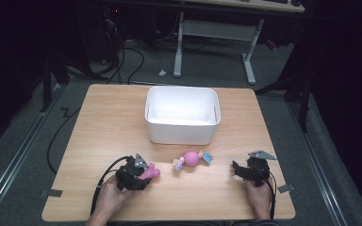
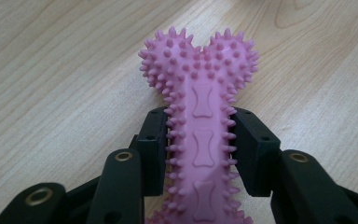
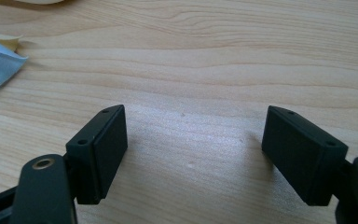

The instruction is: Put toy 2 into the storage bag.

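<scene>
The left tongs (image 2: pixel 200 154) are clamped on the shaft of the pink spiky bone toy (image 2: pixel 199 121), low on the worktop (image 1: pixel 113 122). The soft nubs may let it twist or slip when lifted. The right tongs (image 3: pixel 193 154) stand apart, holding nothing. The white bin (image 1: pixel 182 129) looks empty.

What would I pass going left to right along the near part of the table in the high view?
left gripper clamped on the pink spiky bone toy → pink candy-shaped toy → right gripper, jaws open with nothing between them.
</scene>
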Tool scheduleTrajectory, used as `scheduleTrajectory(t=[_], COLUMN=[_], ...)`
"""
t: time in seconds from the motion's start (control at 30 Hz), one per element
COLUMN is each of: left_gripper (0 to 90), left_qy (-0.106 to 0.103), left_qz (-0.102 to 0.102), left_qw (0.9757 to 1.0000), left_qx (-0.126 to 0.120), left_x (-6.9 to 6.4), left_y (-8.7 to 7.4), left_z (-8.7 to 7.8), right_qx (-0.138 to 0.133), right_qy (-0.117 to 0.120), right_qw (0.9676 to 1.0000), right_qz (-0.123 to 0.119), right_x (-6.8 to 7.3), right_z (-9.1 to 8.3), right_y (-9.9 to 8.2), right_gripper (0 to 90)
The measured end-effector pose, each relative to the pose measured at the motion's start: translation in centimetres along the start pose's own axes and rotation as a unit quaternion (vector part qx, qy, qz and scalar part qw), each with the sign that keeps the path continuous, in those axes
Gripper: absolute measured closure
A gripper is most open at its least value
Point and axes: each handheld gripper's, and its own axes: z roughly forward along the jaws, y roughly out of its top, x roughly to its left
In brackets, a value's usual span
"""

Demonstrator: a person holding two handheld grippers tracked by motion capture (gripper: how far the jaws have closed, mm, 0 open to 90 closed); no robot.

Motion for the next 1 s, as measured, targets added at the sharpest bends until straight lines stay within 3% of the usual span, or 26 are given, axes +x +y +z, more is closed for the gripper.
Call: scheduleTrajectory(t=[0.3, 0.47, 0.7, 1.0], left_gripper=[58.7, 58.7, 58.7, 58.7], left_qy=[-0.003, -0.025, -0.029, -0.034], left_qz=[-0.004, -0.009, 0.001, 0.014], left_qw=[0.9999, 0.9991, 0.9981, 0.9979], left_qx=[-0.016, -0.033, -0.053, -0.054], left_x=[0.4, 0.7, 1.1, 1.4], left_y=[0.7, 1.1, 2.5, 4.4], left_z=[-1.1, -1.8, -3.5, -4.3], right_qx=[0.000, -0.001, 0.000, 0.000], right_qy=[0.000, 0.002, 0.001, 0.001], right_qw=[1.0000, 1.0000, 1.0000, 1.0000], right_qz=[-0.001, -0.002, -0.002, -0.002], right_x=[0.0, 0.0, 0.0, 0.0], right_z=[0.0, 0.0, 0.0, 0.0], right_y=[0.0, 0.0, 0.0, 0.0], right_gripper=[22.5, 22.5, 22.5, 22.5])
